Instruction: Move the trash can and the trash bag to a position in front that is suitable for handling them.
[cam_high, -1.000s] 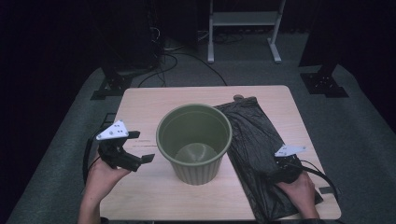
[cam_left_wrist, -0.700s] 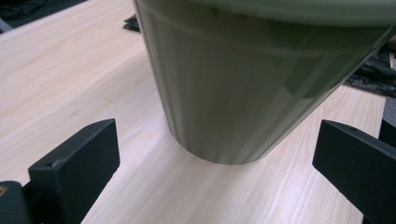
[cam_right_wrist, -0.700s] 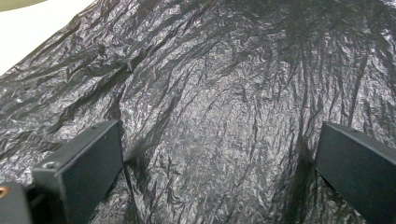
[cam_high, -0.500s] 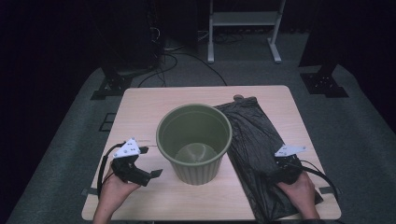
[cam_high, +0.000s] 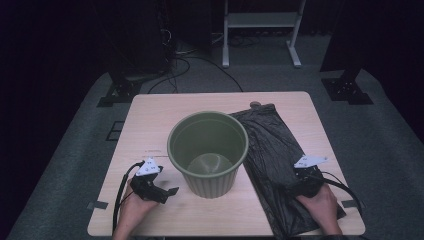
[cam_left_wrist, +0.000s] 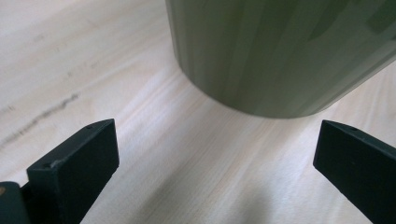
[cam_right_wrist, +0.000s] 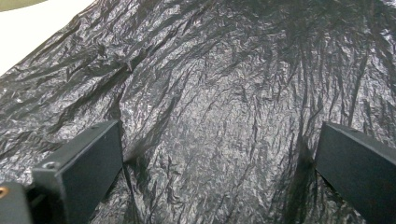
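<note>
Left gripper (cam_high: 172, 191) has been pulled back toward the near-left corner of the bench (cam_high: 150, 120) over the last second; it now sits low beside the base of the green bin (cam_high: 207, 152), jaws spread wide and nothing between them. Right gripper (cam_high: 295, 181) is unchanged: planted on the black bin bag (cam_high: 280, 150), jaws released and wide, tips pressed into the film, nothing pinched yet. Bag is laid flat along the right side of the bench, from the far edge to the near edge, its left margin tucked against or just under the bin wall; which of the two cannot be told. Bin stands upright at bench centre, empty, mouth up. In the right gripper view the bag (cam_right_wrist: 210, 107) is seen as thin crinkled film, glossy, heavily wrinkled. Judgement: very light, limp, slippery, no stiffness at all; layers likely to cling together, and a flat pinch will probably slide off or take both layers at once. Best taken at a raised wrinkle or at the open hem near the near edge, so that one layer can be peeled up. Bin in the left gripper view (cam_left_wrist: 280, 51) looks like rigid ribbed plastic, light, tippable if nudged; to be held at the rim, not the tapered wall.
</note>
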